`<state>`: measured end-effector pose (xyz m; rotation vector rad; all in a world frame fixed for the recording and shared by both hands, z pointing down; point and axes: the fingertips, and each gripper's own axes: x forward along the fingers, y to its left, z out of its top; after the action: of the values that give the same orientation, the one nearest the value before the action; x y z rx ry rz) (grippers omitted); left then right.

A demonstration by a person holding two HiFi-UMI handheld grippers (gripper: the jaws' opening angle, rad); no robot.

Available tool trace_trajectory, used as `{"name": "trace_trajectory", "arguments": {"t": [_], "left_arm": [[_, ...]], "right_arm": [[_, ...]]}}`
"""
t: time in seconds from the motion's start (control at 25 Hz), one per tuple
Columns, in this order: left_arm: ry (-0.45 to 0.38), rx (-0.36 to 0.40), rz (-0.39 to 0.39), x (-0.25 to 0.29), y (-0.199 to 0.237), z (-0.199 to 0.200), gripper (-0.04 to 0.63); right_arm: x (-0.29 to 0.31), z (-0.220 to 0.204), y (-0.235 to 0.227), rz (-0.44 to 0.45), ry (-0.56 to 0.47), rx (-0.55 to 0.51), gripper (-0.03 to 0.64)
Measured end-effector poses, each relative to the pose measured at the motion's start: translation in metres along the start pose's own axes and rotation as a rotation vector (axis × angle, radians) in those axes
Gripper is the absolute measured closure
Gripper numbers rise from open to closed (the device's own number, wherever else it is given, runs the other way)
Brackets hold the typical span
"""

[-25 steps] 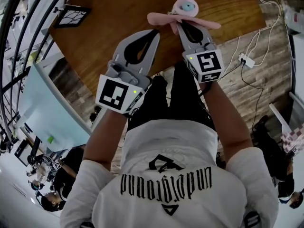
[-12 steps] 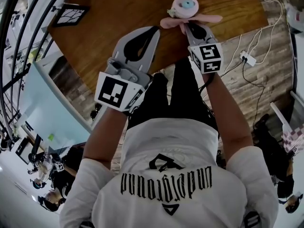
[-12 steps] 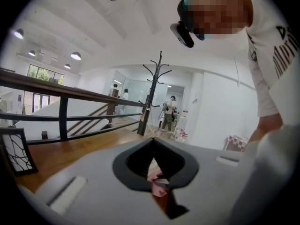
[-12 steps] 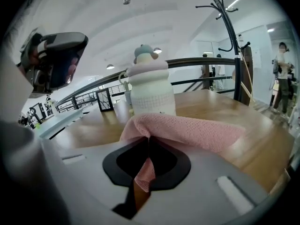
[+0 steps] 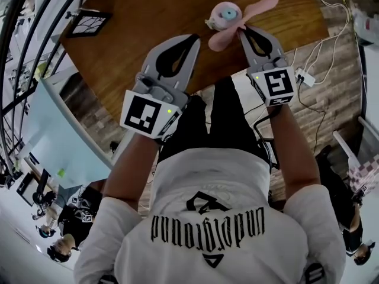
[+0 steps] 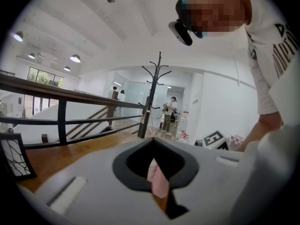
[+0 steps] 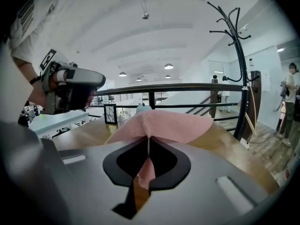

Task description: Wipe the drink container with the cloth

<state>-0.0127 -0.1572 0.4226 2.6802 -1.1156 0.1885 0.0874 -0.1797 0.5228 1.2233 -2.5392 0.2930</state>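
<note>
The right hand-held gripper (image 5: 241, 31) is clamped on a fold of the pink cloth (image 5: 253, 10), which fans out past its tips. Just left of those tips, the pink drink container (image 5: 226, 15) stands on the wooden table (image 5: 142, 22). Further left, the left hand-held gripper (image 5: 193, 37) has its jaws closed together, apparently on nothing.

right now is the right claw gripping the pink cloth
Yes, the right claw is shut on the pink cloth, which bunches out past its tips.
</note>
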Motion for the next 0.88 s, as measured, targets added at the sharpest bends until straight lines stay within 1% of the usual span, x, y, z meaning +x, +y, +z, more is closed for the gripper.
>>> {"name": "trace_trajectory", "arguments": {"t": [0.08,0.28,0.44,0.56,0.72,0.88], "left_arm": [[-0.002,-0.002,0.005,0.003,-0.002,0.001,0.546],[0.012,0.004,-0.007,0.011,0.003,-0.009,0.546],[0.012,-0.019,0.012,0.015,0.011,-0.014,0.546],[0.018,-0.018,0.018,0.021,0.012,-0.018,0.546],[0.036,-0.025,0.040,0.024,0.013,-0.022,0.546],[0.031,-0.022,0.054,0.028,0.015,-0.019,0.546]], "right_arm": [[0.001,-0.010,-0.002,0.013,0.025,-0.001,0.604],[0.022,-0.055,-0.006,0.034,0.123,0.021,0.604],[0.035,-0.084,-0.009,0.052,0.189,0.032,0.604],[0.040,-0.097,-0.012,0.068,0.226,0.027,0.604],[0.041,-0.102,-0.014,0.083,0.249,0.030,0.604],[0.036,-0.078,-0.016,0.114,0.187,0.012,0.604]]}}
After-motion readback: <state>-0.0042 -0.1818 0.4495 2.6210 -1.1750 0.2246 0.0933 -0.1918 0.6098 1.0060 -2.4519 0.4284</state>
